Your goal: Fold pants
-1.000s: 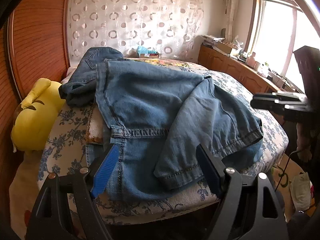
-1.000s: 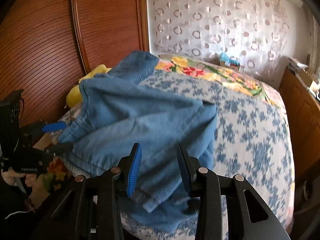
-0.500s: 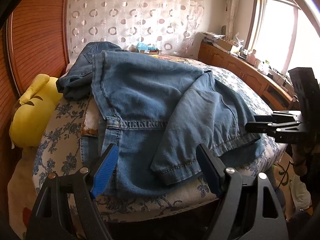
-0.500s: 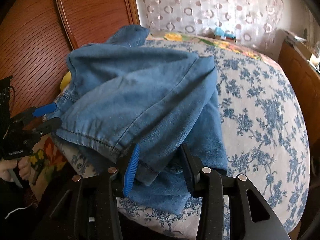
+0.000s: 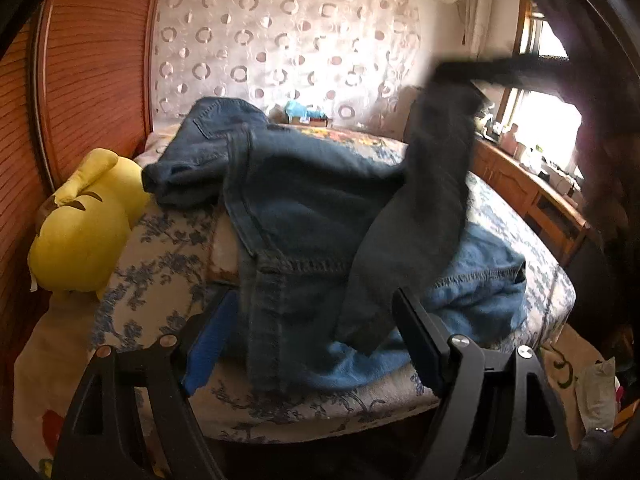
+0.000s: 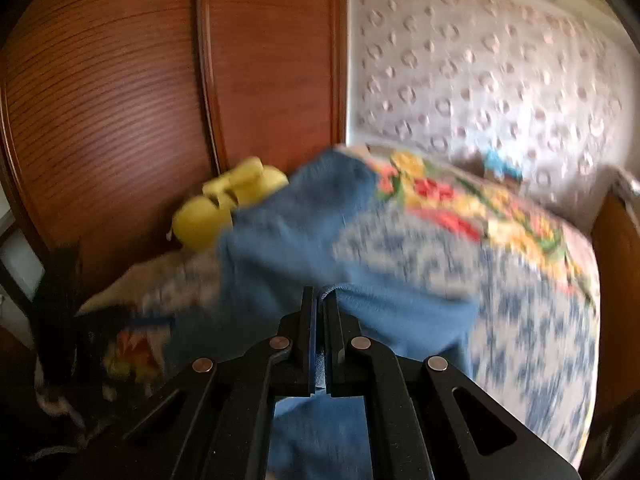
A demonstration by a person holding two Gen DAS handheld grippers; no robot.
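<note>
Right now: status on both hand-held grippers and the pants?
Right hand-held gripper shut on jeans, one leg lifted off the bed. Left hand-held gripper open at the near edge, holding nothing. Yellow plush beside the jeans, not touching.

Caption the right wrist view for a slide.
Right claw shut on jeans, lifting a leg off the floral bed.

a bed [image 5: 168, 264] with a blue floral cover fills the room. reddish slatted wood panels [image 5: 92, 64] stand at its left, a pale curtain [image 5: 280, 48] with ring patterns hangs behind, and a bright window [image 5: 548, 120] glows above a wooden cabinet [image 5: 532, 196] at right.
</note>
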